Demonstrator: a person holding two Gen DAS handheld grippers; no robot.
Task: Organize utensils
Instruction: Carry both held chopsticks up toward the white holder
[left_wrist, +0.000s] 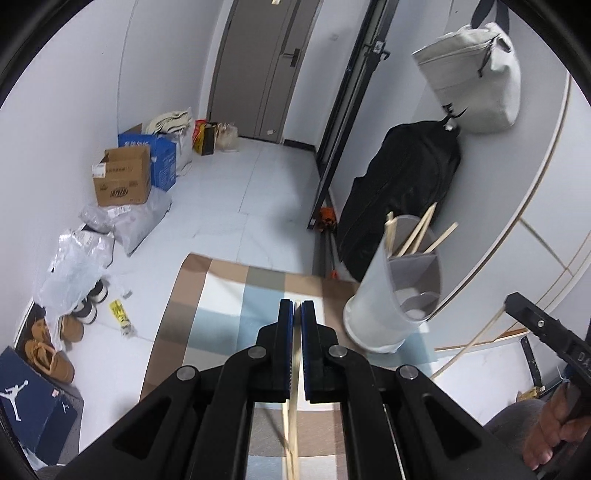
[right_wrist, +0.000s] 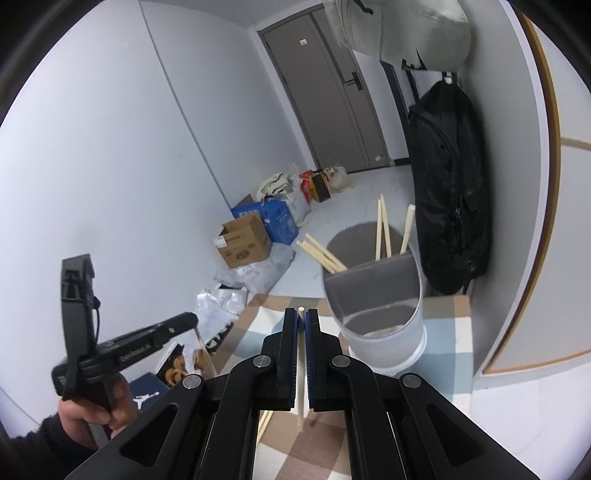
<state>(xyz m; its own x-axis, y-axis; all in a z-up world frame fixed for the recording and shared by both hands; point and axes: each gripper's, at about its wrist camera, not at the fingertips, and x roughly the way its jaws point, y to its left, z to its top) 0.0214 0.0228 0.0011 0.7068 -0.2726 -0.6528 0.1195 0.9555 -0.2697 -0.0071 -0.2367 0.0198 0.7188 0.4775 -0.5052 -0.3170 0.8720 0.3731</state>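
A translucent white utensil holder (left_wrist: 397, 295) with a grey divider stands on the checked mat (left_wrist: 229, 295); it also shows in the right wrist view (right_wrist: 380, 317). Several wooden chopsticks (right_wrist: 382, 230) stick out of its far compartment. My left gripper (left_wrist: 297, 306) is shut on a wooden chopstick (left_wrist: 293, 406), held to the left of the holder. My right gripper (right_wrist: 301, 314) is shut on another wooden chopstick (right_wrist: 301, 369), just left of the holder and near its rim. The left gripper's body (right_wrist: 122, 347) shows at the left in the right wrist view.
A black bag (left_wrist: 402, 192) and a grey bag (left_wrist: 476, 77) hang on the right wall behind the holder. Cardboard boxes (left_wrist: 123, 181), plastic bags (left_wrist: 77, 266) and shoes (left_wrist: 51, 350) line the left wall. A grey door (left_wrist: 262, 66) stands at the back.
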